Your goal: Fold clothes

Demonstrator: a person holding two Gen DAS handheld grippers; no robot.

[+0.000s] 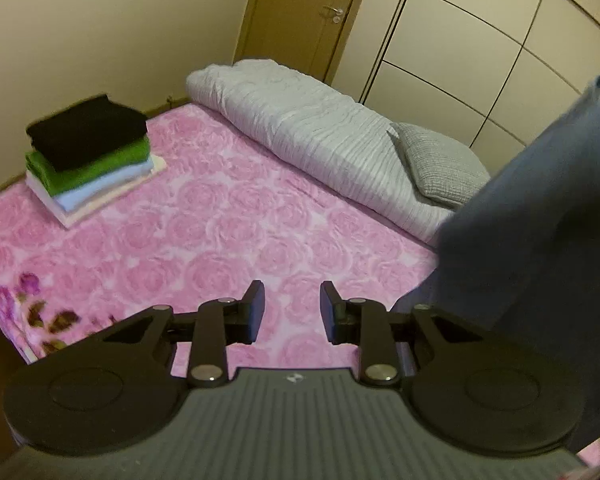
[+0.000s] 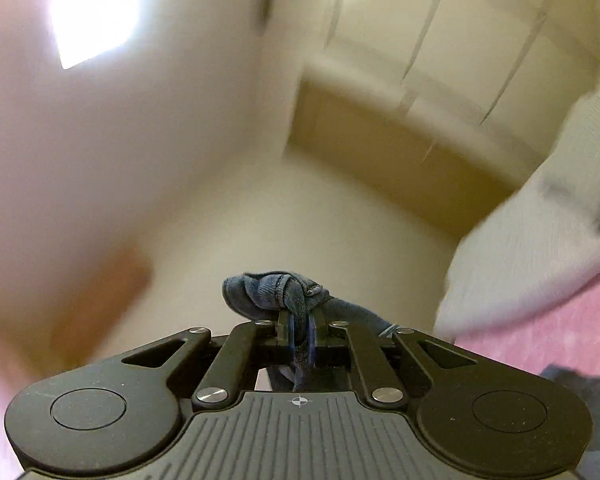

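Blue-grey cloth garment (image 1: 540, 216) hangs lengthwise right of the spread, empty left gripper (image 1: 292, 308), its bunched edge pinched in the right gripper (image 2: 300, 320).

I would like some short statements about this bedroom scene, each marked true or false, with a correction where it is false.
1. The right gripper is shut on the blue garment. True.
2. The left gripper holds a green towel. False: its fingers are apart with nothing between them, above the pink bedspread.
3. The folded stack has a black item on top. True.
4. The folded stack lies on the grey pillow. False: it lies on the pink bedspread, far from the pillow.
5. The rolled white quilt lies along the far side of the bed. True.
6. The door stands wide open. False: it looks closed.
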